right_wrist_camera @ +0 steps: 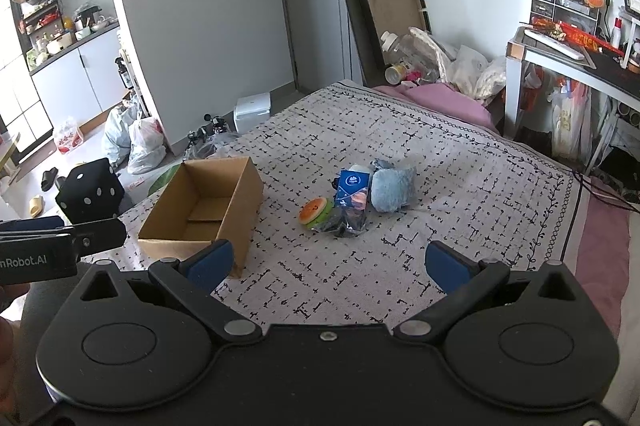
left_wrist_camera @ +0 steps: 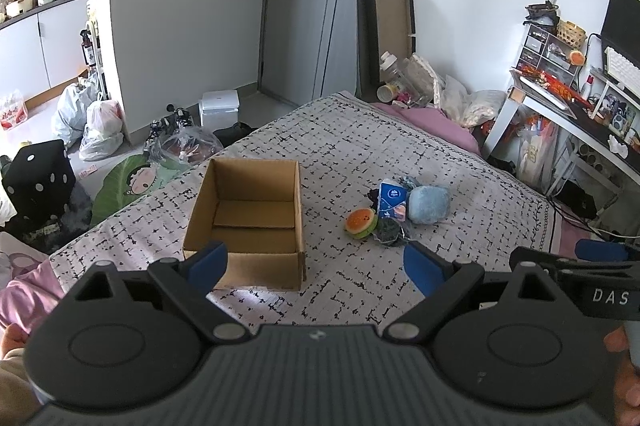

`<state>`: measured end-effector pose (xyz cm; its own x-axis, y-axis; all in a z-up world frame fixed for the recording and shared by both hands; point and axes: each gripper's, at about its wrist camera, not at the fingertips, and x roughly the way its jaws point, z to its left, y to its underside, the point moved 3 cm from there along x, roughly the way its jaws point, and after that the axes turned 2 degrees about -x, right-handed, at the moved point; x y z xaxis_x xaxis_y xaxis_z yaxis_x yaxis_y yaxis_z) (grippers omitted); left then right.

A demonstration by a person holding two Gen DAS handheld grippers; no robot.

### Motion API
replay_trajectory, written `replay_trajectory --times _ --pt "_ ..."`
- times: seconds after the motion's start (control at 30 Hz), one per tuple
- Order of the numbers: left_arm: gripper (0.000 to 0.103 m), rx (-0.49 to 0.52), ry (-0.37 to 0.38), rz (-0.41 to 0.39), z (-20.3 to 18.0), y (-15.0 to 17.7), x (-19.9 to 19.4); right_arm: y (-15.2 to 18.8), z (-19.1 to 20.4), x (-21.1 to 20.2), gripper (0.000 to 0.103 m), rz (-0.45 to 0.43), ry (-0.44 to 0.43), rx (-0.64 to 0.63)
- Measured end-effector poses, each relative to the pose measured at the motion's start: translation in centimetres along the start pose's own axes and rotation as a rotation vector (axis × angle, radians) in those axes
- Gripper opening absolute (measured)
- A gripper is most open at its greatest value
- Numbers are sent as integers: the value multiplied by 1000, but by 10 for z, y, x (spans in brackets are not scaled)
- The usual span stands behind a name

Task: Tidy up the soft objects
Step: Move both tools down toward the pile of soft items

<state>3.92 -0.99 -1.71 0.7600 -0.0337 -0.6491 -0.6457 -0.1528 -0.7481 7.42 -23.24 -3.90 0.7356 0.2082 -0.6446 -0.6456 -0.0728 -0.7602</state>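
Box point(left_wrist_camera: 256, 222) empty; plush pile point(left_wrist_camera: 394, 206) beside it.

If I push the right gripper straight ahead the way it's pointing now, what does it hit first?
Probably the bedspread, just short of the pile: the dark crinkly bag and watermelon plush sit ahead of the open right gripper. Depth is unclear.

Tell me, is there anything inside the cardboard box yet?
No, the cardboard box shows only its bare bottom flaps, and the soft toys sit beside it on the bed.

"DAS" stands on the right tool point(left_wrist_camera: 600, 254); "mRobot.AI" stands on the left tool point(right_wrist_camera: 40, 238).
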Motion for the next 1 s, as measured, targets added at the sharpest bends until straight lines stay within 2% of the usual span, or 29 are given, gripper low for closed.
replay_trajectory --times 0.37,1.0 --pt "94 -11 23 19 -4 -6 29 -4 -16 27 103 43 -2 33" --pt "92 28 79 119 -33 -18 91 -17 -48 77 103 137 14 87"
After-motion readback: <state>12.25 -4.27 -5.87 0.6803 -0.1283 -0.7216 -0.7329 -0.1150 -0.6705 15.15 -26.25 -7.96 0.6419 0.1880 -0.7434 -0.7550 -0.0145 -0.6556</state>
